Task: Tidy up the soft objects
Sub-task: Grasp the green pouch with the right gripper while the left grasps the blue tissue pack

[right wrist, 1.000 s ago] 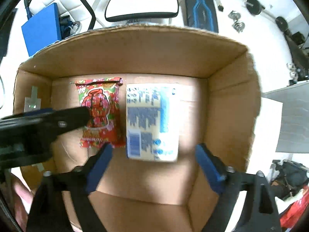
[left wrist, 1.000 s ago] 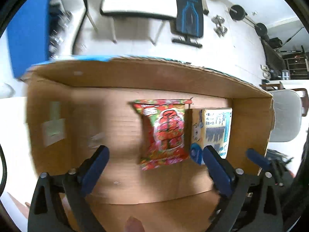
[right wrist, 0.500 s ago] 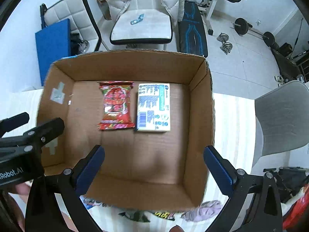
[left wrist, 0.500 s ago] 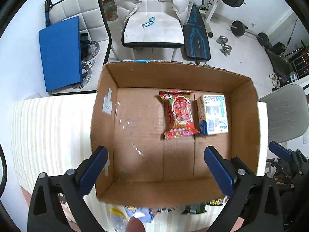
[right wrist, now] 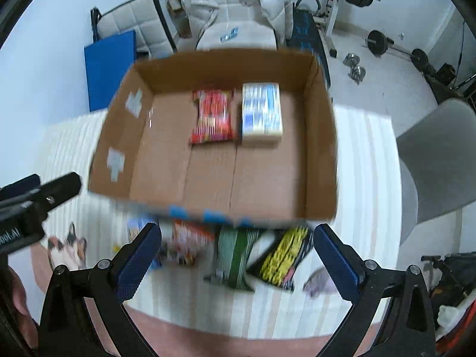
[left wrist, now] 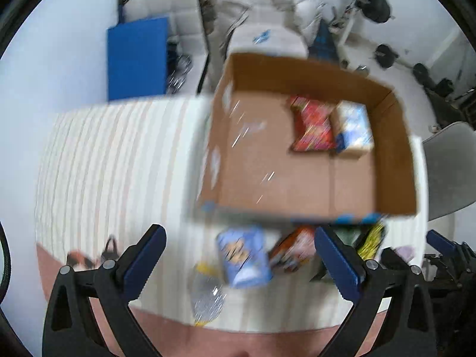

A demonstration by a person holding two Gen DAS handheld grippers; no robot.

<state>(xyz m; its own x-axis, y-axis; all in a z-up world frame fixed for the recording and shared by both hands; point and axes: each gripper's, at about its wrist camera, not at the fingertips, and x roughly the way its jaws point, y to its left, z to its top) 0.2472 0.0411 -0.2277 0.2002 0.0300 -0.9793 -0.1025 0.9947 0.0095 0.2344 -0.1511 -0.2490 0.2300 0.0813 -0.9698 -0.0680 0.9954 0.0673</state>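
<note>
Soft objects: two are packed in the cardboard box (right wrist: 319, 136); the rest lie loose on the striped tablecloth (right wrist: 363, 178), just in front of the box's near wall.
Packed pair: a red snack pouch (right wrist: 211, 116) and a blue-and-white tissue pack (right wrist: 261, 112) lie flat, side by side and touching or nearly so, toward the box's far wall. Judged purpose: tight rows from the back leave the near floor free for what follows.
Loose group: a green packet (right wrist: 233, 257), a yellow-and-black packet (right wrist: 284, 255), an orange-and-white packet (right wrist: 186, 242), a blue pouch (left wrist: 244, 255), a clear crinkled bag (left wrist: 206, 294) and a small lilac item (right wrist: 318, 282). Blur hides their printing.
Left gripper (left wrist: 236, 261): tongs spread wide with nothing between them, hanging above the blue pouch and the orange-and-white packet and pointing steeply down.
Right gripper (right wrist: 236, 257): tongs spread to their widest, empty, over the green and yellow-and-black packets. Judged purpose: wide jaws suit a bulky, yielding packet taken from above.
Stage: judged early; most of the box floor is bare.
Next move, judged: descend on one loose packet per gripper and pinch across the narrower side.
Risk, judged: slick film may slip, and overlapping packets may lift together.
</note>
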